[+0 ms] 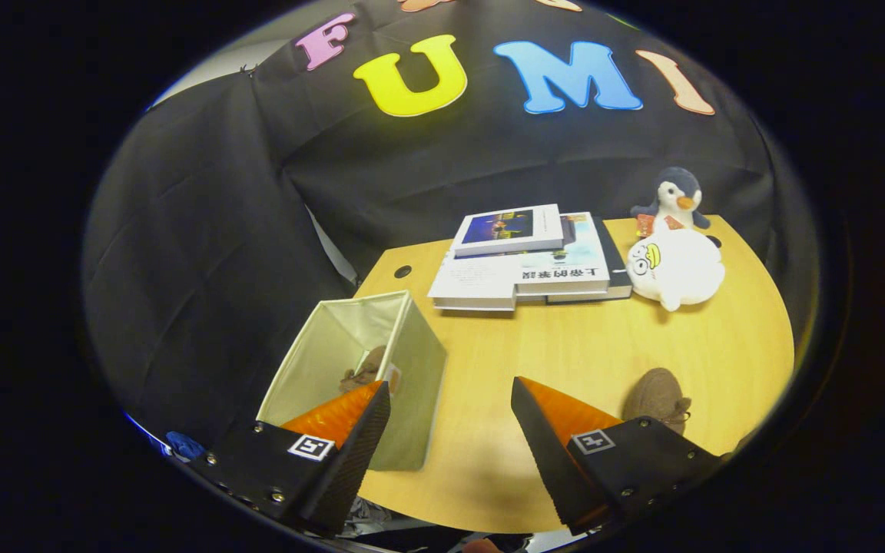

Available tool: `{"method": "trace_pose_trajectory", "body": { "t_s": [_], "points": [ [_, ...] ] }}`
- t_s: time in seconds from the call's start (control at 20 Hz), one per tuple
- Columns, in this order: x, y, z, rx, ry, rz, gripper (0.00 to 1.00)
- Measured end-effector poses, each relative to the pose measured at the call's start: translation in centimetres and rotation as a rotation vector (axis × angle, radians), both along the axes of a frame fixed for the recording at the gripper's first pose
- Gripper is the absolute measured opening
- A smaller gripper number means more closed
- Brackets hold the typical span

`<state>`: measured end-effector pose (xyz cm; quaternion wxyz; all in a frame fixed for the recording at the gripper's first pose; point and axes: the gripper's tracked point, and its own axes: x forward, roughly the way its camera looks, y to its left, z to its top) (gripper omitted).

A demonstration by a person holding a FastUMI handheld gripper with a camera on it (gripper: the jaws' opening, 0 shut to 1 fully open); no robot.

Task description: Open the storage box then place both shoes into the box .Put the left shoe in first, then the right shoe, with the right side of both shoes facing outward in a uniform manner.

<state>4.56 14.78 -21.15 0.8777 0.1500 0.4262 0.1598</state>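
A pale fabric storage box point(412, 361) stands open on the wooden table point(588, 338), just ahead of my left finger. One brown shoe point(364, 372) lies inside it, partly hidden by that finger. A second brown shoe point(656, 395) rests on the table just beyond my right finger, partly hidden by it. My gripper point(450, 395) hovers above the table's near edge, open, with only bare tabletop between its fingers.
A stack of books point(527, 257) lies at the far side of the table. To their right sit a white plush toy point(677, 267) and a small penguin plush point(677, 196). The black cloth wall closes off the back and left.
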Motion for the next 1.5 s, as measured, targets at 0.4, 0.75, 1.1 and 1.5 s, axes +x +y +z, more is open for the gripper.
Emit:
{"method": "trace_pose_trajectory", "body": {
  "t_s": [0.4, 0.75, 1.1, 1.5],
  "points": [
    [-2.3, -8.9, -3.4, -0.099, 0.035, -0.068, 0.97],
    [-4.2, -14.5, -6.1, -0.153, 0.076, -0.11, 0.97],
    [-6.4, -20.2, -10.4, -0.332, 0.112, -0.106, 0.98],
    [-8.3, -22.5, -15.9, -0.405, 0.23, -0.083, 0.98]
  ]
}}
